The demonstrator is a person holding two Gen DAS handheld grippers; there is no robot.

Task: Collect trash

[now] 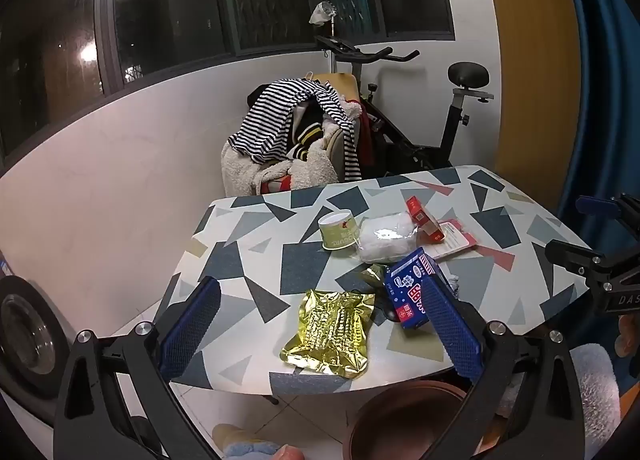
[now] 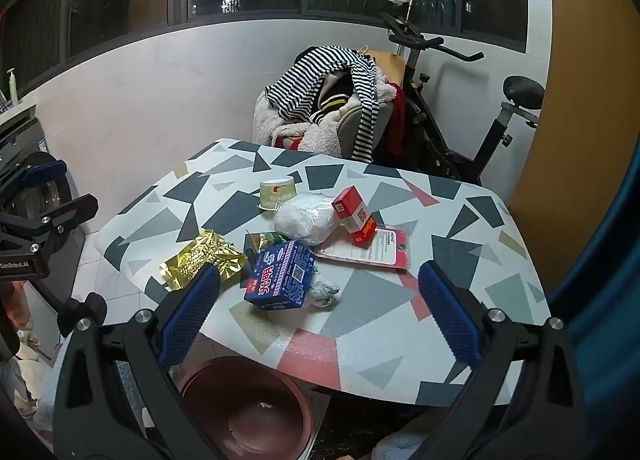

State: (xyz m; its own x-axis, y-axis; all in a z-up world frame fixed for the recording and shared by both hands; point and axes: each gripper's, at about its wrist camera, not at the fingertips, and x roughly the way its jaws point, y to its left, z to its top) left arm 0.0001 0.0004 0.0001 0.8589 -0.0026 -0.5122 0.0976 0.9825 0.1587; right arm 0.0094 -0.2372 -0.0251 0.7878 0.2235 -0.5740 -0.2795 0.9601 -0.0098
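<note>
Trash lies on a patterned table [image 1: 304, 268] [image 2: 452, 260]: a gold foil wrapper [image 1: 330, 334] [image 2: 202, 258], a blue carton [image 1: 414, 292] [image 2: 280, 276], a green paper cup [image 1: 338, 234] [image 2: 277, 192], a white plastic bag [image 1: 386, 238] [image 2: 306, 219], a red box [image 1: 424, 217] [image 2: 354, 213] and a red-edged card [image 1: 456, 240] [image 2: 374, 250]. A brown bin [image 1: 408, 420] [image 2: 244, 408] stands below the near table edge. My left gripper [image 1: 320, 334] is open above the foil wrapper. My right gripper [image 2: 320, 320] is open over the table's near edge, empty.
A chair heaped with striped and fluffy clothes [image 1: 296, 131] [image 2: 332, 99] stands behind the table. An exercise bike [image 1: 432, 115] [image 2: 460, 107] is by the far wall. A washing machine [image 1: 24, 336] is at the left. A crumpled scrap [image 2: 324, 292] lies beside the blue carton.
</note>
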